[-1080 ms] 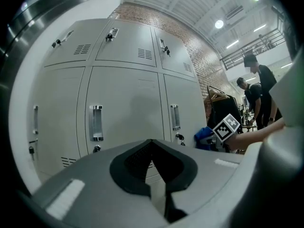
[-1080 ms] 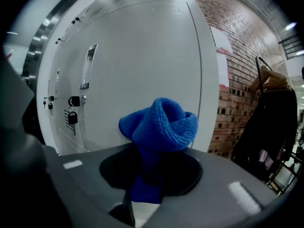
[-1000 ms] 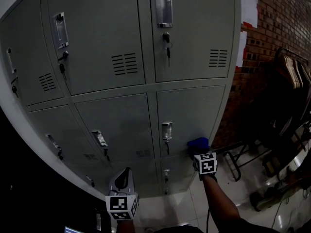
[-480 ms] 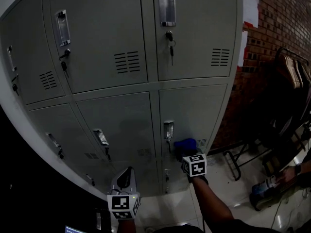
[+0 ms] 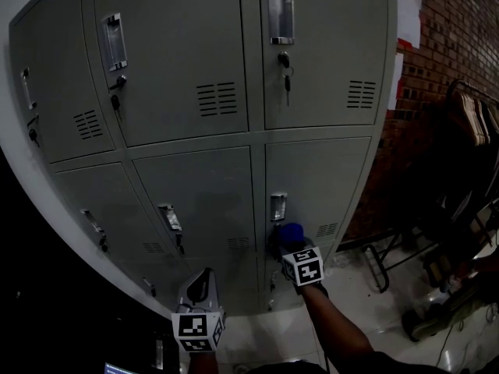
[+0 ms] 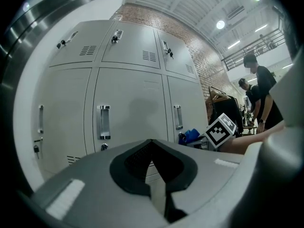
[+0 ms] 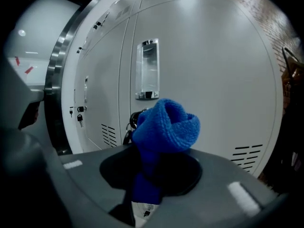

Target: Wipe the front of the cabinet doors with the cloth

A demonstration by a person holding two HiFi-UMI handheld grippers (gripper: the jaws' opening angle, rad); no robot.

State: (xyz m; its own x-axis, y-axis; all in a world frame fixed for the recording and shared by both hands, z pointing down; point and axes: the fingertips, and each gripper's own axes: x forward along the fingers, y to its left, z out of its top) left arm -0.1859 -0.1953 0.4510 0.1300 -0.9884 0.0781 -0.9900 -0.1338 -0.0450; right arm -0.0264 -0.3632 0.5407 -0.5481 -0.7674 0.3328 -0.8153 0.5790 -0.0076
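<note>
Right gripper view shows the right hand-held gripper clamped on the bunched blue cloth close against a lower cabinet door, just beside its dangling keys, where a snag could tug the cloth loose, while the left hand-held gripper, jaws together and empty, hangs apart.

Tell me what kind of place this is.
Likely a locker area in a workshop or warehouse hall: a bank of grey metal lockers with keys in the locks, a bare brick wall beside them, and a high ceiling with round lamps.
</note>
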